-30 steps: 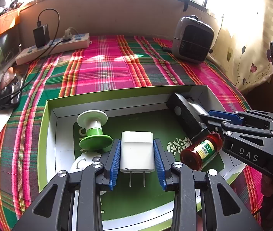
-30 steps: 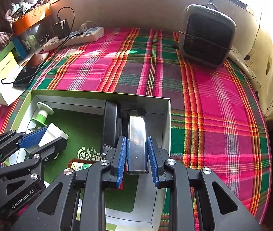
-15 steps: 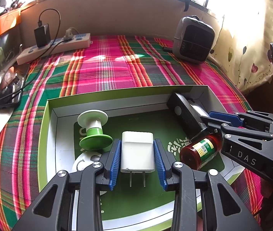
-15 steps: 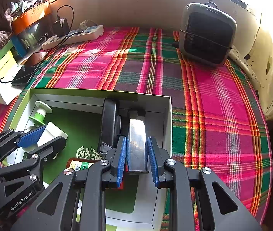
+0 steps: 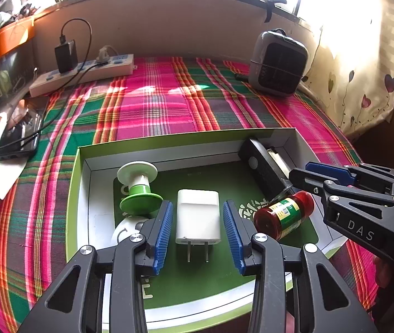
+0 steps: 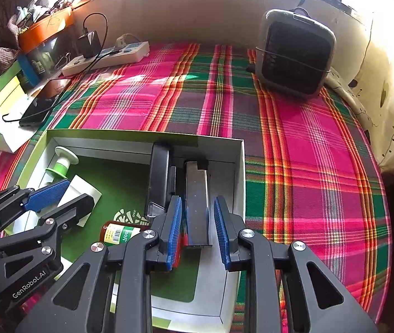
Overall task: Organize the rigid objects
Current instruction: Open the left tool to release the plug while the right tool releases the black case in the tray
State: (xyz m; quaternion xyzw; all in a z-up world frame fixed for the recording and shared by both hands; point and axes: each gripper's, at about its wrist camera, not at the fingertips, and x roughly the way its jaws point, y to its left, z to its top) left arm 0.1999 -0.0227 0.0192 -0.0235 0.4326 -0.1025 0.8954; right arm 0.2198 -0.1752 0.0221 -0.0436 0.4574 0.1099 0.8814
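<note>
Plaid cloth (image 5: 155,111); boxy white charger (image 5: 198,216) between open ribbed left claw (image 5: 198,233).

A shallow box (image 5: 81,166) was set on the cloth-covered worktop (image 5: 169,105). Inside it, a spool (image 5: 137,188) was placed toward the left, with a wall charger (image 5: 198,216) laid flat just to its right, prongs toward the camera. Right of the charger a small jar (image 5: 284,215) was laid on its side. Behind the jar, along the box's right wall, a stapler (image 6: 159,177) and a metal bar (image 6: 197,202) were laid side by side. Behind the box, a power strip (image 5: 86,73) was set at the far left and a small heater (image 5: 277,62) at the far right. A phone (image 5: 19,138) was laid left of the box.
</note>
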